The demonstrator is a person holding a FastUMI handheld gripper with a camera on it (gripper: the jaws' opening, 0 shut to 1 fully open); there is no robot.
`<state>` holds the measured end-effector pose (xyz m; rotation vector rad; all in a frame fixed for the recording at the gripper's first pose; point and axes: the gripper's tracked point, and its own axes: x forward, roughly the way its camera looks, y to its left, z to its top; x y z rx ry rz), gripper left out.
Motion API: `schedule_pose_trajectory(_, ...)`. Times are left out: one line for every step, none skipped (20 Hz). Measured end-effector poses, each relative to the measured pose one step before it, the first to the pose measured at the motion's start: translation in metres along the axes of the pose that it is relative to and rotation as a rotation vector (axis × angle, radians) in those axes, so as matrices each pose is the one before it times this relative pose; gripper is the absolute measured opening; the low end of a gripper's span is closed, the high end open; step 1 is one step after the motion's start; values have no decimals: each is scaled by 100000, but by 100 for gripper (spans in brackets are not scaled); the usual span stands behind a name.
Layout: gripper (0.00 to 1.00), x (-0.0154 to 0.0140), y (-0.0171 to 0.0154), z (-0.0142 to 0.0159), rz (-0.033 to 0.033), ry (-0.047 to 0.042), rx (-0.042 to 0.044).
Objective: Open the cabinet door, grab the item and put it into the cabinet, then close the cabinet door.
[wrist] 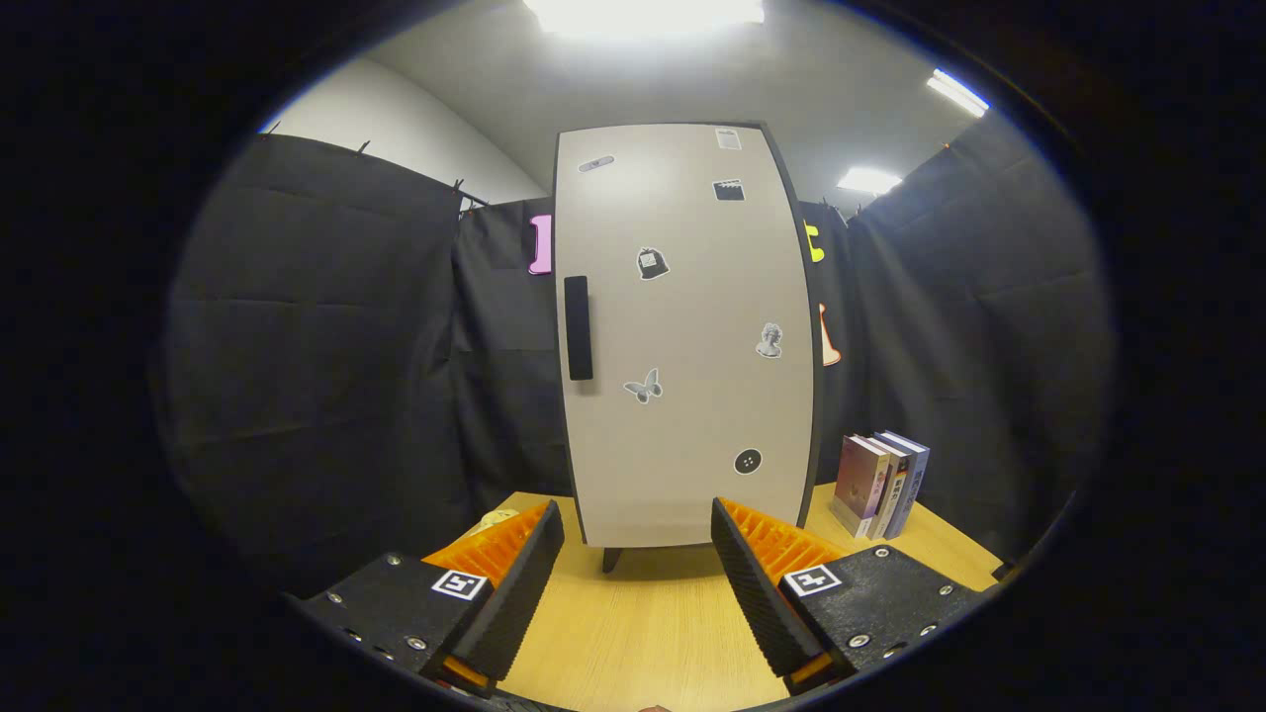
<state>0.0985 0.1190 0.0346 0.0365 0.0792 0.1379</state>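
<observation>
— Beige cabinet door [682, 326]: where does it sit from your tongs?

— Dead ahead, beyond my gripper [638, 539], shut flat. Its dark handle [578, 327] runs down the door's left edge. The cabinet stands at the far edge of the wooden tabletop [643, 633].

— And your fingers?

— Spread apart, clamped on nothing, bare wood between them.

— The item to stow?

— Possibly the pale thing [497, 517] at the tabletop's far left, half hidden behind my left finger; I cannot tell what it is. Some books [880, 485] stand upright right of the cabinet.
</observation>
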Motion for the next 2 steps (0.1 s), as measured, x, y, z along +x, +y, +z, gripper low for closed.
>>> schedule_pose_trajectory(93, 67, -8, -6, -152, -42, 57)
schedule_pose_trajectory(93, -57, -32, 21, 52, -60, 46)
